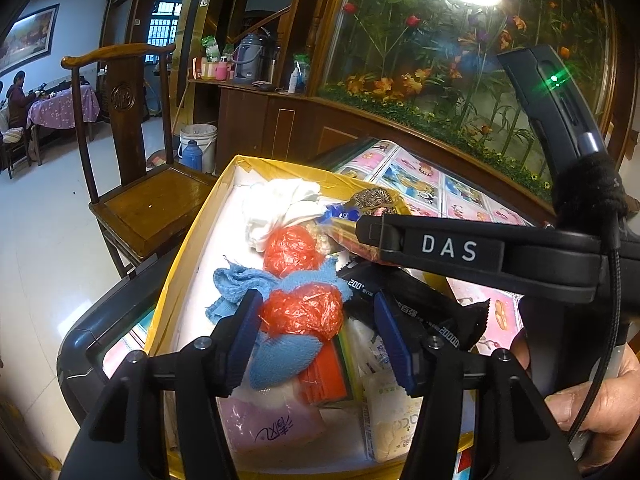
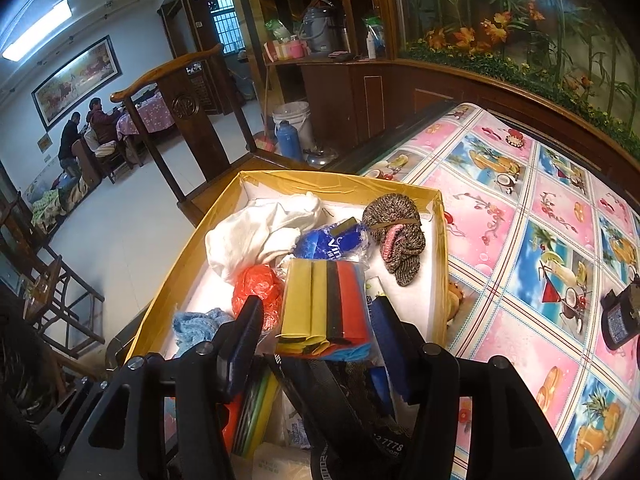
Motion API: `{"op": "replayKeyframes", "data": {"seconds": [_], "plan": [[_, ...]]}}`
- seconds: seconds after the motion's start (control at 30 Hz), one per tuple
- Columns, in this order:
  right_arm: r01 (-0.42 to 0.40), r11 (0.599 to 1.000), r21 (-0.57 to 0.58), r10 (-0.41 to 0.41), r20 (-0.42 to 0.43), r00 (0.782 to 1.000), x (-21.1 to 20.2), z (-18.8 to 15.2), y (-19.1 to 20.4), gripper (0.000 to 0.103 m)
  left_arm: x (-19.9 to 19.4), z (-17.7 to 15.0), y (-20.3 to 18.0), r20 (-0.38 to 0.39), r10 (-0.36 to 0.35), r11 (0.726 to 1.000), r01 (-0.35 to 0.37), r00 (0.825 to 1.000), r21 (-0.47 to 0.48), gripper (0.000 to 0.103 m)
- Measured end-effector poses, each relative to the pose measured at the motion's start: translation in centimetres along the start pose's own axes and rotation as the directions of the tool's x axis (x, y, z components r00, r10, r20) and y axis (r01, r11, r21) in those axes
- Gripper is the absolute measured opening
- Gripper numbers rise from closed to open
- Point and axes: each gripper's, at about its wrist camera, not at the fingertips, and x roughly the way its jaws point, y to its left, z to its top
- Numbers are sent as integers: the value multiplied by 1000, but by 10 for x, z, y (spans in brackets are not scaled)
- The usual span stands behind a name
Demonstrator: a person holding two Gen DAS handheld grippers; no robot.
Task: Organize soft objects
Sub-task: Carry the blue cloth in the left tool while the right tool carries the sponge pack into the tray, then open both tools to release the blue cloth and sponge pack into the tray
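A yellow-walled box (image 1: 192,220) (image 2: 192,236) holds several soft items. In the left wrist view my left gripper (image 1: 316,324) is open above an orange plastic bag ball (image 1: 304,312) lying on a blue cloth (image 1: 248,284); a second orange bag (image 1: 292,250) and a white cloth (image 1: 280,204) lie beyond. In the right wrist view my right gripper (image 2: 320,332) holds a clear pack of coloured sponges (image 2: 324,304) between its fingers, above the box. A brown knit item (image 2: 396,236) and a blue packet (image 2: 332,242) lie at the far end. The right gripper's body (image 1: 460,248) crosses the left wrist view.
The box sits at the left edge of a table with a pink and blue fruit-print cover (image 2: 540,240). A wooden chair (image 1: 132,160) stands beyond the box. A black device (image 2: 620,320) lies on the table at right. A wooden cabinet with a flower panel (image 1: 460,60) runs behind.
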Motion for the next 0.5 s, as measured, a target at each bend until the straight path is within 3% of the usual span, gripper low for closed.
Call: {"op": "replayKeyframes", "data": {"seconds": [0.17,0.5], "plan": [[-8,1000,17,8,3,1000,-8,-4,-6,63,-3,0,-4,5,3,1000,-3,1000,13,57],[-33,998,44,31,36,999,-35,-19,-22,74,-11,-2,-17,25,12,999,-13,1000,40,72]]}}
